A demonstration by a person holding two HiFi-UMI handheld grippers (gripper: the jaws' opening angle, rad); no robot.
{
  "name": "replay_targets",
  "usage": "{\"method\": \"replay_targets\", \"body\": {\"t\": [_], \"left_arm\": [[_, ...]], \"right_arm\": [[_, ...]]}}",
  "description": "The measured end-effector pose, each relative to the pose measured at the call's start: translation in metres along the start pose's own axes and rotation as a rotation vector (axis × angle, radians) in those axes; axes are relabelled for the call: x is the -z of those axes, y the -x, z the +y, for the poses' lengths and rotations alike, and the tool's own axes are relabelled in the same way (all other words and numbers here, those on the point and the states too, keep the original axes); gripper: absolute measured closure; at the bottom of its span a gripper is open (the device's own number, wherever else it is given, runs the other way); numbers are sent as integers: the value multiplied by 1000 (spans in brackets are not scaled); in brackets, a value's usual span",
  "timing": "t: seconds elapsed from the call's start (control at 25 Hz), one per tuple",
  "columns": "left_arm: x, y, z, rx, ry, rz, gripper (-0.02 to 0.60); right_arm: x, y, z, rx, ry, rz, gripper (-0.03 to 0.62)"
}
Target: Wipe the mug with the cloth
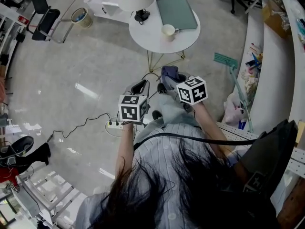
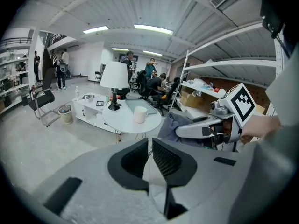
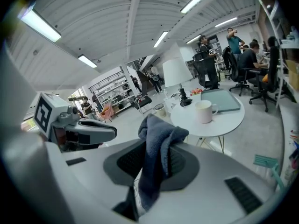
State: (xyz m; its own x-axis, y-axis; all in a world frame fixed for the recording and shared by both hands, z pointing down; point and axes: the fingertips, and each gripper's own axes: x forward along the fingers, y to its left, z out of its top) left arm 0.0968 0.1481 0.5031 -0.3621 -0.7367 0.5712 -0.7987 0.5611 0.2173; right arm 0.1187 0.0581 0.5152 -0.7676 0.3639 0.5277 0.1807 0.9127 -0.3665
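Our right gripper [image 3: 152,161] pinches the grey cloth [image 3: 156,139]. Our left gripper [image 2: 150,158] is almost pressed together, empty. The white mug [image 3: 204,111] stands on the round table [image 3: 233,118] straight ahead, nearer our right gripper.

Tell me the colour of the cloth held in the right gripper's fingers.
Plain dusky blue-grey, no pattern. The cloth shows best in the right gripper view.

Open workshop, glossy pale grey polished floor [image 1: 95,56]
A round white counter [image 1: 147,37] stands mid-room, a black office chair [image 1: 45,18] off to one side, white metal shelving [image 2: 224,64] to the other; long strip lights [image 2: 152,29] line the ribbed white ceiling [image 2: 117,8].
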Motion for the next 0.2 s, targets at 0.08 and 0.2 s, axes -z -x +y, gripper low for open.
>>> {"method": "replay_targets", "body": {"t": [0.08,0.2], "left_arm": [[2,0,-2,4,-4,0,540],[7,2,-5,8,-8,3,540]], "right_arm": [[3,3,1,4,-2,-2,508],[9,8,5,8,-7,-3,508]]}}
